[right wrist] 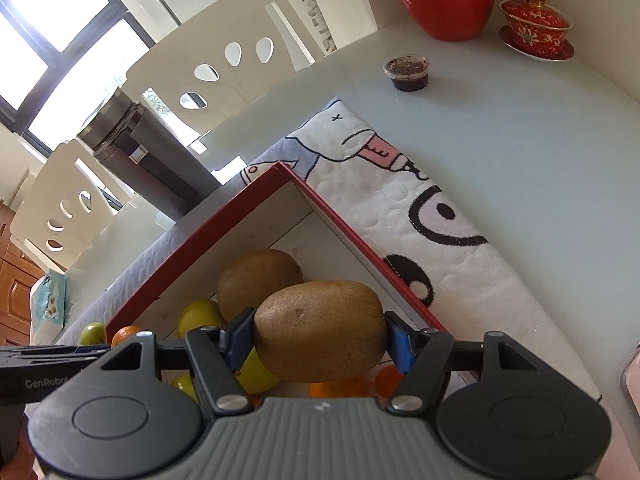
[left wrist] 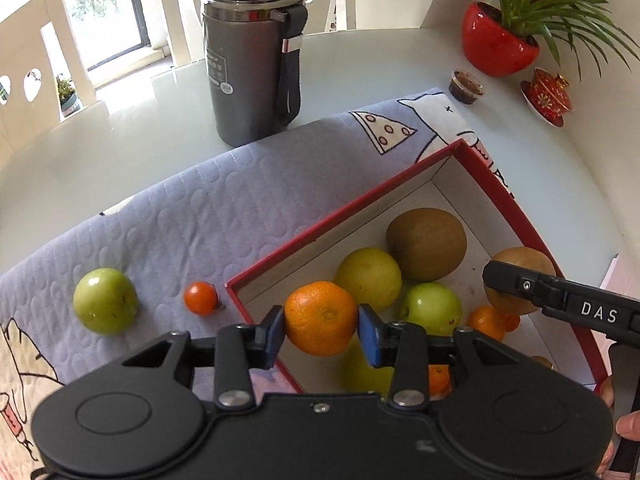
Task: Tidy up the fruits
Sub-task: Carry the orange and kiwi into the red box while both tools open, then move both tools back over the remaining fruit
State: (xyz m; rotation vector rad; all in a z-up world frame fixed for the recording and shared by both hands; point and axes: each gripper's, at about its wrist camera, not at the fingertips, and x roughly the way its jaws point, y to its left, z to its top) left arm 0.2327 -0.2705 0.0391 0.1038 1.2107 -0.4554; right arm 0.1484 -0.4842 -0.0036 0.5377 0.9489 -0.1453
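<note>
My left gripper (left wrist: 321, 326) is shut on an orange tangerine (left wrist: 320, 318) and holds it above the left corner of the red-rimmed box (left wrist: 344, 204). My right gripper (right wrist: 320, 338) is shut on a brown kiwi (right wrist: 320, 330), held above the box (right wrist: 348, 224); this kiwi also shows in the left wrist view (left wrist: 520, 264). Inside the box lie another kiwi (left wrist: 426, 244), a yellow-green fruit (left wrist: 368, 278), a green apple (left wrist: 432, 308) and small tangerines (left wrist: 486, 322). On the quilted mat (left wrist: 200, 208) lie a green apple (left wrist: 105, 301) and a small orange fruit (left wrist: 200, 298).
A grey thermos (left wrist: 250, 52) stands behind the mat on the glass table (left wrist: 120, 132). A red plant pot (left wrist: 498, 42), a red lidded teacup (left wrist: 548, 94) and a small sauce cup (left wrist: 466, 87) stand at the far right. White chairs surround the table.
</note>
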